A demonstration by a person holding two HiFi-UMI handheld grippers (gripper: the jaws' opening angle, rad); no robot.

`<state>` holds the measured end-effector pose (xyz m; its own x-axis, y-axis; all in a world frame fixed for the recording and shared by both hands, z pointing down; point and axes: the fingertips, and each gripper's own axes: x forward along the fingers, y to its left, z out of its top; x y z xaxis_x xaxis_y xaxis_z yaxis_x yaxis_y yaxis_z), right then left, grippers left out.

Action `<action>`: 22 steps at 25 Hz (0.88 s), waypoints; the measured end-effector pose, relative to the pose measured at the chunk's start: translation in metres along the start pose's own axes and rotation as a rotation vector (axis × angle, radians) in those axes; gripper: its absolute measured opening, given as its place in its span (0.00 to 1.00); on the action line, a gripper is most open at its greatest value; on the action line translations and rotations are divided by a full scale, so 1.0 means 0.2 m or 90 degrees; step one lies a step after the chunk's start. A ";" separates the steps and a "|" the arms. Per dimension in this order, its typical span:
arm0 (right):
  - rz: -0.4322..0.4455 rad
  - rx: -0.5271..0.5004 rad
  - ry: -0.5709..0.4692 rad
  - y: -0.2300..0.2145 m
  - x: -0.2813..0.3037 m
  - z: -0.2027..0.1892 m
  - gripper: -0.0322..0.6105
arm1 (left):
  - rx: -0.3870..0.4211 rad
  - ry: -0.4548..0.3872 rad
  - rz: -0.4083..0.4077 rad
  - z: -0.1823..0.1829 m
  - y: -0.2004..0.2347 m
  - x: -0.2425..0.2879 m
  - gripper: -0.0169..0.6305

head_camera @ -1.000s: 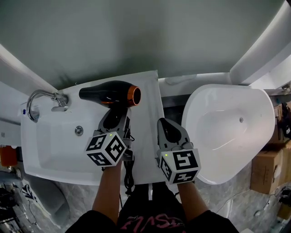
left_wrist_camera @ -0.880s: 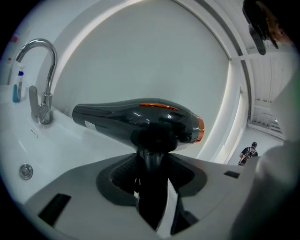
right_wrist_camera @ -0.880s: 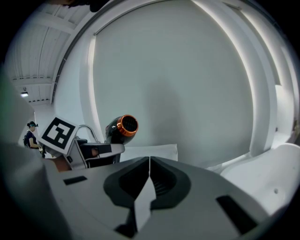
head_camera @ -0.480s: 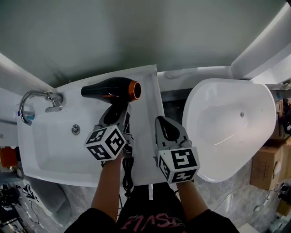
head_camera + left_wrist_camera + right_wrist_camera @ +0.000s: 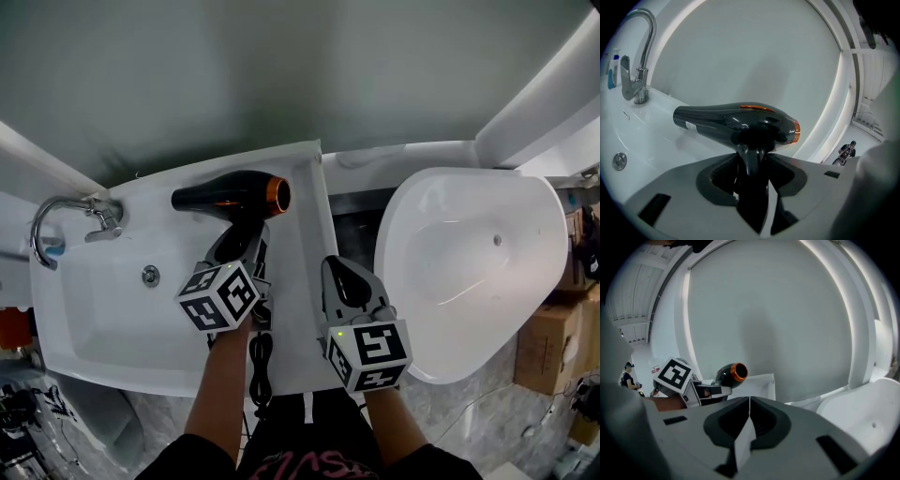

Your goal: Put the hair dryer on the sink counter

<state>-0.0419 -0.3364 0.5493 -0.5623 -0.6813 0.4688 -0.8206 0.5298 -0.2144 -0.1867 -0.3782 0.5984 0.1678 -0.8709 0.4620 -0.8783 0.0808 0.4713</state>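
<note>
Here the left gripper (image 5: 239, 246) pinches the handle of the hair dryer (image 5: 230, 198), its jaws pressed against either side. The black body lies crosswise over the back of the sink counter (image 5: 302, 234), orange-ringed end to the right and the faucet (image 5: 66, 220) well off to the left. The right gripper (image 5: 349, 277) hovers near the counter's right edge, jaws pressed together on nothing.

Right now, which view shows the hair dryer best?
Left gripper view: the whole hair dryer side-on, handle clamped in the left gripper. Head view shows its barrel from above, handle mostly hidden under the gripper. Right gripper view shows only the orange-ringed end.
</note>
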 end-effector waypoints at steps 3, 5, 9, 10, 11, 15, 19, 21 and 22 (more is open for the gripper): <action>-0.005 0.002 0.005 -0.02 0.00 -0.02 0.08 | -0.001 0.012 0.005 -0.02 0.02 0.03 0.32; -0.007 0.003 0.009 -0.03 0.00 -0.03 0.08 | 0.000 0.021 0.005 -0.04 0.02 0.04 0.32; -0.013 0.004 0.014 -0.05 0.00 -0.04 0.08 | 0.003 0.034 0.010 -0.06 0.02 0.08 0.32; -0.014 0.005 0.014 -0.06 0.00 -0.05 0.08 | 0.003 0.035 0.012 -0.07 0.02 0.08 0.32; -0.016 0.006 0.015 -0.06 0.00 -0.05 0.08 | 0.003 0.036 0.014 -0.07 0.02 0.09 0.32; -0.027 0.011 0.014 -0.10 -0.02 -0.05 0.08 | 0.010 0.044 0.016 -0.09 0.02 0.10 0.32; -0.030 0.011 0.015 -0.11 -0.04 -0.05 0.08 | 0.019 0.058 0.022 -0.11 0.02 0.13 0.32; -0.031 0.011 0.016 -0.11 -0.04 -0.06 0.08 | 0.029 0.067 0.028 -0.13 0.02 0.14 0.32; -0.032 0.011 0.016 -0.12 -0.04 -0.06 0.08 | 0.034 0.072 0.030 -0.13 0.02 0.15 0.32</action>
<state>-0.0172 -0.3371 0.5606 -0.5176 -0.6937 0.5008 -0.8495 0.4865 -0.2041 -0.1727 -0.3904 0.6334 0.1725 -0.8061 0.5660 -0.9086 0.0916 0.4074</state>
